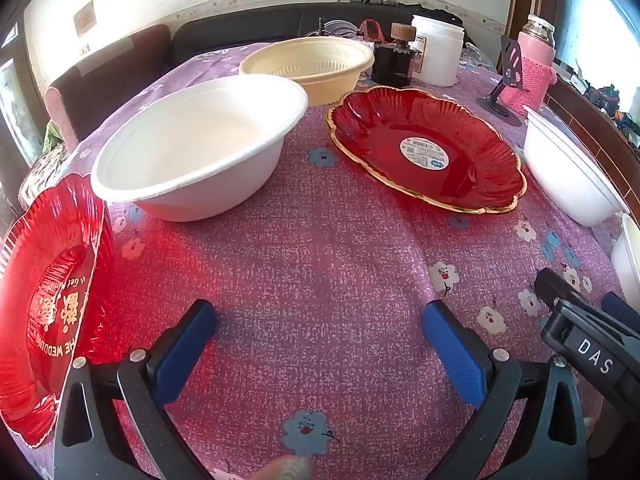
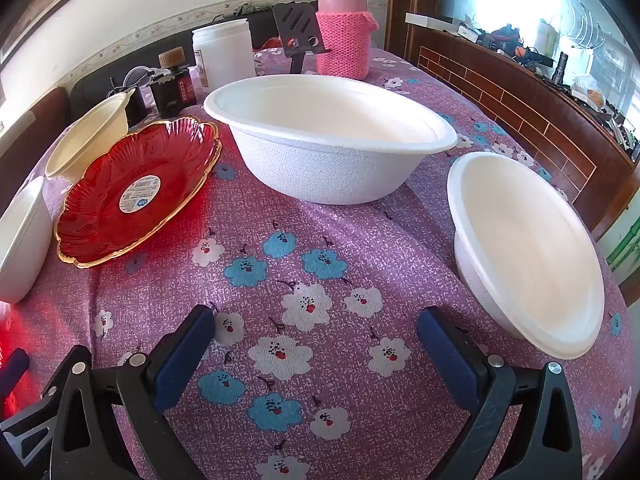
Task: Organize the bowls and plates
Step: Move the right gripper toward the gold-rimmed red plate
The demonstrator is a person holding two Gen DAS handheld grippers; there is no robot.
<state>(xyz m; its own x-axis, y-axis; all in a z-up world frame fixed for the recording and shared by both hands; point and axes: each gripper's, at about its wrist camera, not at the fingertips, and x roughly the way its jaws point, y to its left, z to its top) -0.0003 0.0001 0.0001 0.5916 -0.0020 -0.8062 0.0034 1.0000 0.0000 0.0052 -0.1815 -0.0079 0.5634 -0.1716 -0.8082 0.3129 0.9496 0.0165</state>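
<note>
Across the floral tabletop [image 2: 320, 240] dishes lie scattered: a red plate [image 1: 428, 148] at one o'clock of the left gripper [image 1: 320, 344], a second red plate [image 1: 48, 304] at nine, white bowls [image 2: 332, 136] at twelve and two of the right gripper [image 2: 316, 344]. Both grippers hover spread apart, empty. Nesting probably goes best by pinching one rim squarely and lifting level.

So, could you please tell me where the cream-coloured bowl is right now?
The cream bowl sits at the table's far side in the left wrist view, behind the white bowl and red plate.
</note>
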